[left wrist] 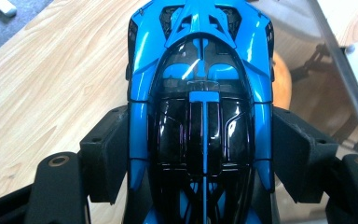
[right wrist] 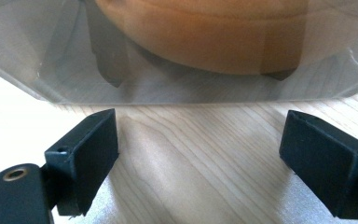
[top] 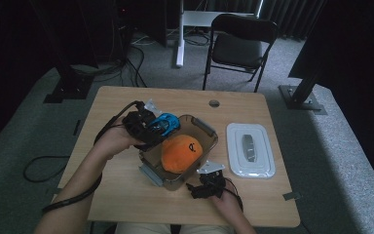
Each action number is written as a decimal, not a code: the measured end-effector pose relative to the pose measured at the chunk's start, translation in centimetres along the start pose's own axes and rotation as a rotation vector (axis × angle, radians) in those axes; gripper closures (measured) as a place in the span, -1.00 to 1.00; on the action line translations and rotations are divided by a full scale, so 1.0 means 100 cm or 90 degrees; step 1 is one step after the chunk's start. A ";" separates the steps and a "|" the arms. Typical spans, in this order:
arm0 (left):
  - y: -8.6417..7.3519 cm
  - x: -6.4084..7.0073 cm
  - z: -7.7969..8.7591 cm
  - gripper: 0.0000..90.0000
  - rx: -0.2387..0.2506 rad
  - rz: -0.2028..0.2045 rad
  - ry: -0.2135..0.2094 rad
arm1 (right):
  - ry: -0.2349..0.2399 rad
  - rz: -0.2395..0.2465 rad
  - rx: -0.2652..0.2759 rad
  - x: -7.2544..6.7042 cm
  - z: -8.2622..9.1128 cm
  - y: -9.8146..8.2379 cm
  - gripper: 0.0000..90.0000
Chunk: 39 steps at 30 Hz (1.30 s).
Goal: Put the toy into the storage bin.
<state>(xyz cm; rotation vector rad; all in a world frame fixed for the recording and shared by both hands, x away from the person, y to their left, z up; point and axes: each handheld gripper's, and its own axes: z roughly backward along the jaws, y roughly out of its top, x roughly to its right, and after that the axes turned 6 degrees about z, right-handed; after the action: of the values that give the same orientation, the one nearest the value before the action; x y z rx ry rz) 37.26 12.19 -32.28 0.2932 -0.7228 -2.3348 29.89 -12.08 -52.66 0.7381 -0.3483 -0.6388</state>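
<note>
Jaws of the left gripper clamp a glossy blue-and-black toy car, its tail cut off, above the clear plastic bin's far-left rim; right gripper gapes empty at the bin's near wall.

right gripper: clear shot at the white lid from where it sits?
Probably yes. The right gripper rests open and empty on the table, just in front of the clear box. The white lid lies flat to its right with only bare tabletop between them.
</note>
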 end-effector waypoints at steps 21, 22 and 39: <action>0.011 0.010 -0.056 -0.36 -0.049 0.015 -0.035 | 0.002 0.001 0.001 0.000 0.000 0.000 -0.75; 0.011 0.010 -0.058 -0.36 -0.052 0.012 -0.031 | 0.002 0.001 0.001 0.000 0.000 0.000 -0.75; 0.008 0.011 -0.083 -0.36 -0.083 0.016 -0.009 | 0.004 0.005 0.001 0.000 0.001 -0.001 -0.75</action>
<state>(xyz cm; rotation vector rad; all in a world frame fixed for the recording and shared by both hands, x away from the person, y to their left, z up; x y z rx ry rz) 40.06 7.48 -38.63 0.2092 -0.5748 -2.3492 29.85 -12.20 -52.67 0.7400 -0.3458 -0.6285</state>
